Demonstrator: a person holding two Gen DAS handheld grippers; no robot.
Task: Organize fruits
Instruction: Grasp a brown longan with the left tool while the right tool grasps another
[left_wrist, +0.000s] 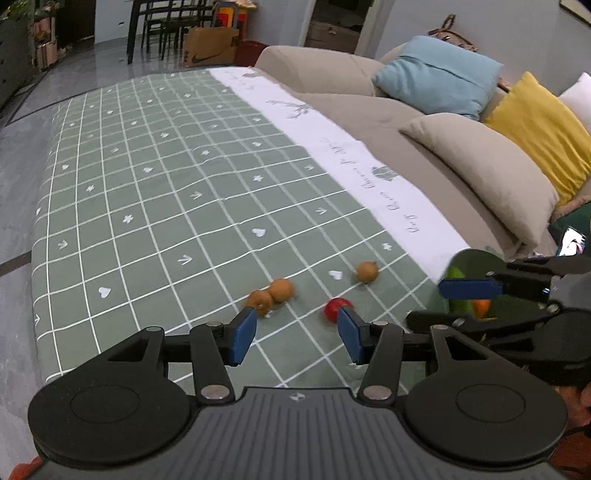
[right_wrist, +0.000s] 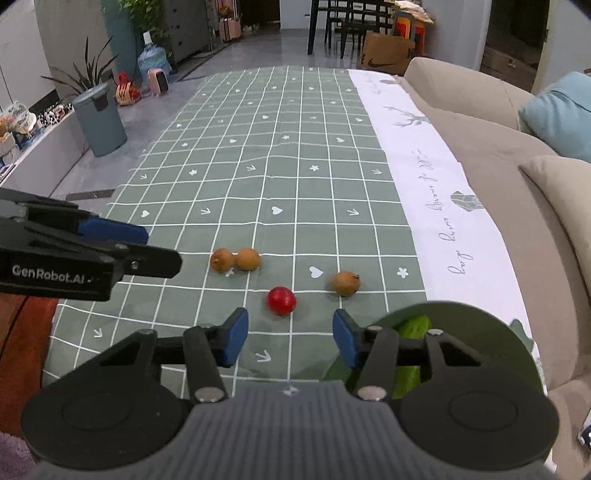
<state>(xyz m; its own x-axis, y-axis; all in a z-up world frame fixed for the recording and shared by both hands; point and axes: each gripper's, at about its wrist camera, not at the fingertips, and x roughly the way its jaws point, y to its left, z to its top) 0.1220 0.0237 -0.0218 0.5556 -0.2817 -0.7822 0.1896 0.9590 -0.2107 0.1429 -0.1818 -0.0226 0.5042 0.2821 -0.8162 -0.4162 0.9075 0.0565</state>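
Observation:
A red round fruit (right_wrist: 281, 300) lies on the green checked tablecloth (right_wrist: 258, 166), just beyond the open fingers of my right gripper (right_wrist: 290, 338). Two brown round fruits (right_wrist: 235, 259) touch each other to its far left, and a third brown fruit (right_wrist: 344, 283) sits to its right. A green plate (right_wrist: 480, 321) at the near right holds a cucumber (right_wrist: 413, 328). In the left wrist view my left gripper (left_wrist: 297, 334) is open and empty, with the red fruit (left_wrist: 338, 308) just past its right fingertip and the brown pair (left_wrist: 271, 295) past its left one.
A beige sofa (left_wrist: 369, 110) with blue, yellow and beige cushions runs along the table's right side. The table's left edge drops to the floor, where a grey bin (right_wrist: 99, 118) and a plant stand. Chairs and a cardboard box (right_wrist: 386, 51) are at the far end.

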